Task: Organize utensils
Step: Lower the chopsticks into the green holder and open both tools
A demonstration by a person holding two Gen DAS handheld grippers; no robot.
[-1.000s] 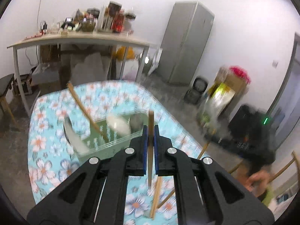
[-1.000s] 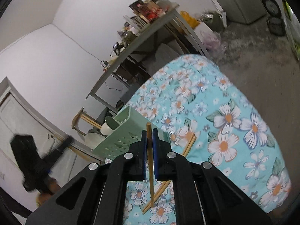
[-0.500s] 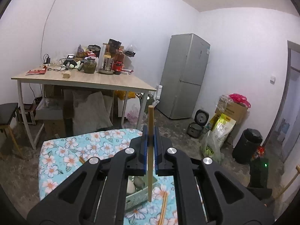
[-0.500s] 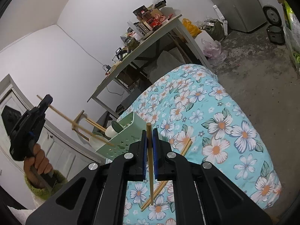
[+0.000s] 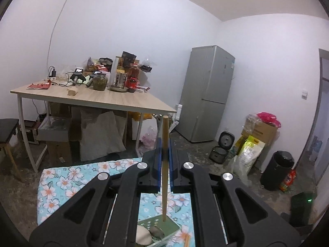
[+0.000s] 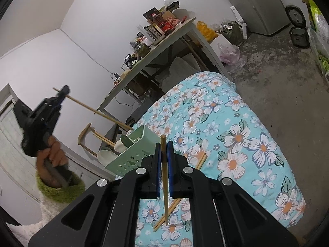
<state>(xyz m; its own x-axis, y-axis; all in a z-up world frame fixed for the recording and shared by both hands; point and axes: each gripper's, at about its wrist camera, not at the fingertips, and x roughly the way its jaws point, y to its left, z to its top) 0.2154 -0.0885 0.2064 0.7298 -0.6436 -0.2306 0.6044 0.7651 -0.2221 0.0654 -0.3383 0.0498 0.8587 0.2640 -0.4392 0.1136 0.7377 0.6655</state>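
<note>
- A table (image 6: pixel 267 127) covered with a blue floral cloth fills the right wrist view; only its far edge is seen in the left wrist view, below a bare concrete floor.
- A grey fridge (image 5: pixel 207 94) is seen upright against the far wall, with a rice cooker (image 5: pixel 223 147) on the floor just beside it.
- A wooden desk (image 5: pixel 98 98) is seen behind the floral table, crowded at the back with jars, bottles and cables.
- A pale green utensil caddy (image 6: pixel 131 154) is set on the floral cloth near the table's left edge; ceramic spoons (image 6: pixel 120 145) and chopstick ends are seen sticking out of it. In the left wrist view only a corner of it shows, low between the gripper's arms.
- The left gripper (image 6: pixel 62 94) is held up and to the left of the caddy by a hand (image 6: pixel 52 154) in a green knitted cuff; its jaws are clamped on a chopstick (image 6: pixel 92 110), which is slanted down so that its lower end is at the caddy's top — whether it touches the rim cannot be told.
- The right gripper (image 6: pixel 163 154) is pointed down over the table, its jaws closed tight on a second chopstick (image 6: pixel 164 177), held near its upper end and hanging roughly upright above the cloth.
- A loose pair of chopsticks (image 6: pixel 185 181) is left lying on the cloth — just beside the caddy, partly hidden behind the right gripper.
</note>
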